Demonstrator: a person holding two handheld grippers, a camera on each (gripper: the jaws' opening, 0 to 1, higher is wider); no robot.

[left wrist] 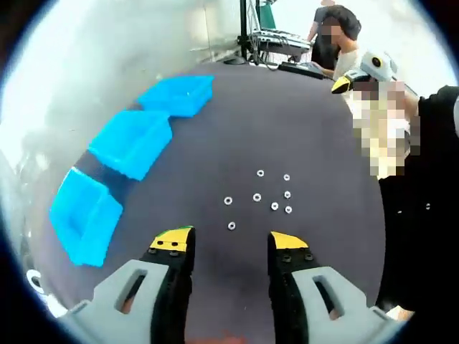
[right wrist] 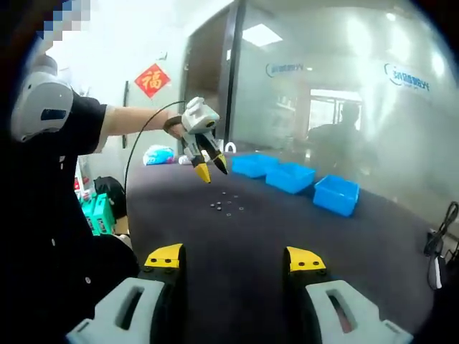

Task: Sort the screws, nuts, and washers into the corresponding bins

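The left gripper [left wrist: 229, 247] hovers released, washers [left wrist: 262, 197] just ahead on the desk [left wrist: 301, 129]. Thin, light, slippery: pinch one by its rim.

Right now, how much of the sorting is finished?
Nothing looks sorted yet. The small parts lie loose on the table, apart from the three blue bins, and no parts show in the bins. The left gripper hangs open above the parts, holding nothing. The right gripper is open too. All the sorting is left.
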